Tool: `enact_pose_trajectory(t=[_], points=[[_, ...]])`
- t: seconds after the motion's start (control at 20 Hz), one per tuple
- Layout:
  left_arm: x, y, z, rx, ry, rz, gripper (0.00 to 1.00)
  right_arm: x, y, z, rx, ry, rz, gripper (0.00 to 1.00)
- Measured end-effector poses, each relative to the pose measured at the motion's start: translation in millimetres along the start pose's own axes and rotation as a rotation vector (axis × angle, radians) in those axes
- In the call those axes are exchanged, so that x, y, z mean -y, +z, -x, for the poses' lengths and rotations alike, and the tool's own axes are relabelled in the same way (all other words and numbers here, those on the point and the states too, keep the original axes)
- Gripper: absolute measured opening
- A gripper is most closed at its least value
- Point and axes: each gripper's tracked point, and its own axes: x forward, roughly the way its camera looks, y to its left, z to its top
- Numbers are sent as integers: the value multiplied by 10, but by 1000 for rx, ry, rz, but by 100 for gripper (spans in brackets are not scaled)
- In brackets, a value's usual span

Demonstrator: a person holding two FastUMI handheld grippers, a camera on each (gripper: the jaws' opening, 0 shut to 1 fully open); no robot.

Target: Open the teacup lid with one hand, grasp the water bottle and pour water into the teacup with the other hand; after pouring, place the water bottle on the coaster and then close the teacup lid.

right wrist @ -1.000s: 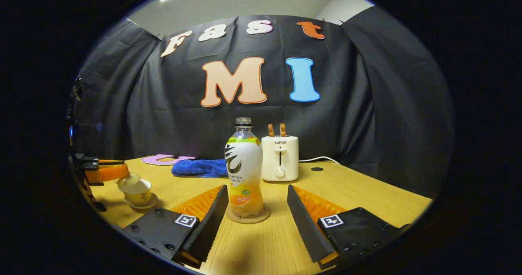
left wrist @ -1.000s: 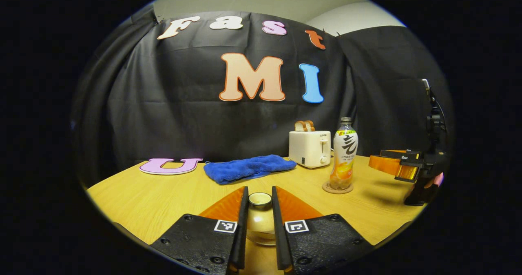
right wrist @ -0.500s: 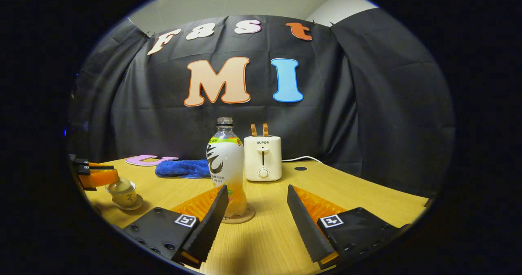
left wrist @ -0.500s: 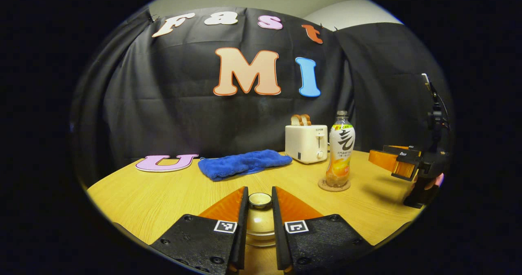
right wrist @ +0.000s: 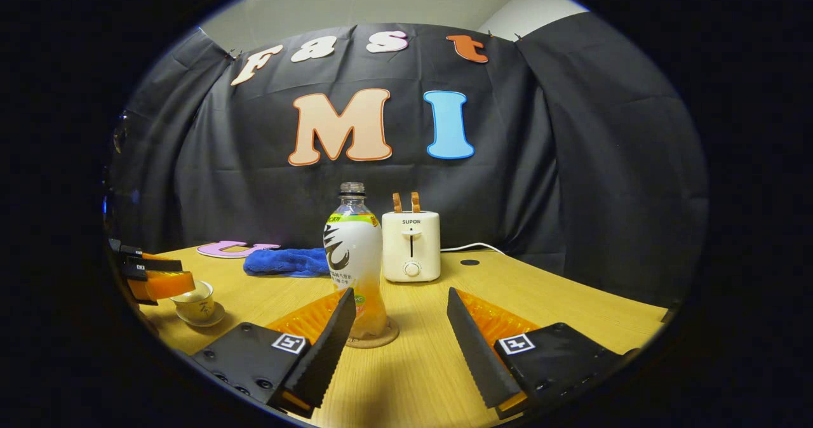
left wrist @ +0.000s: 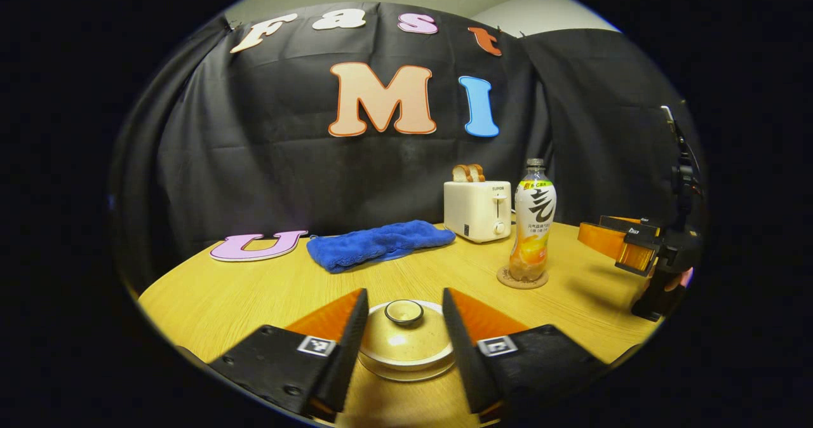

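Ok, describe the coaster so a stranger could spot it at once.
Start at the white two-slot toaster by the black cloth wall, then come forward along the wooden table to the tall plastic drink bottle. The round brown cork coaster is the flat disc under that bottle, the only thing bearing it.

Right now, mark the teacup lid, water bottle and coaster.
teacup lid (left wrist: 405, 337), left gripper view, on its dome below the knob.
water bottle (right wrist: 353, 250), right gripper view, on the label.
coaster (left wrist: 522, 280), left gripper view, on its front rim.

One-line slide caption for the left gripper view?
Left gripper open around the lidded teacup; water bottle stands on its coaster near the toaster.
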Motion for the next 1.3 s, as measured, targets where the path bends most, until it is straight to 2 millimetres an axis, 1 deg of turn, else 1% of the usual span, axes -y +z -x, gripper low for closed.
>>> enact_pose_trajectory(t=[0.1,0.15,0.2,0.4,0.45,0.5,0.55,0.6,0.75,0.8,0.85,0.95,1.1,1.15,1.2,1.3], points=[[2,33,19,22,0,5,96,4,1,2,0,0,0,93],[-20,38,32,33,5,11,96,5,-5,0,0,1,0,89],[-42,66,50,46,11,18,96,4,-3,0,0,1,0,93],[-51,149,161,102,18,21,96,5,-6,-3,1,1,0,93],[-71,130,192,101,21,20,96,7,-10,-1,1,1,0,93],[-100,128,222,100,31,20,95,7,-6,0,1,1,0,89],[-134,123,265,103,43,19,96,7,-9,-4,1,1,0,93],[-171,122,306,104,57,19,95,5,-5,-5,1,1,0,93],[-356,106,432,104,135,22,95,8,-10,-4,1,1,0,93],[-430,95,468,99,170,24,95,6,-7,-5,1,1,0,96],[-503,84,499,96,211,25,96,8,-9,-5,2,1,0,93],[-683,73,574,92,306,28,95,8,-12,-5,1,1,0,93],[-873,61,665,86,423,31,94,8,-8,-5,1,1,0,93],[-931,53,700,85,460,32,95,9,-9,-6,1,1,0,89],[-971,56,738,85,488,32,94,8,-9,-4,1,1,0,93],[-1048,35,786,81,543,33,94,7,-8,-4,1,1,0,93]])
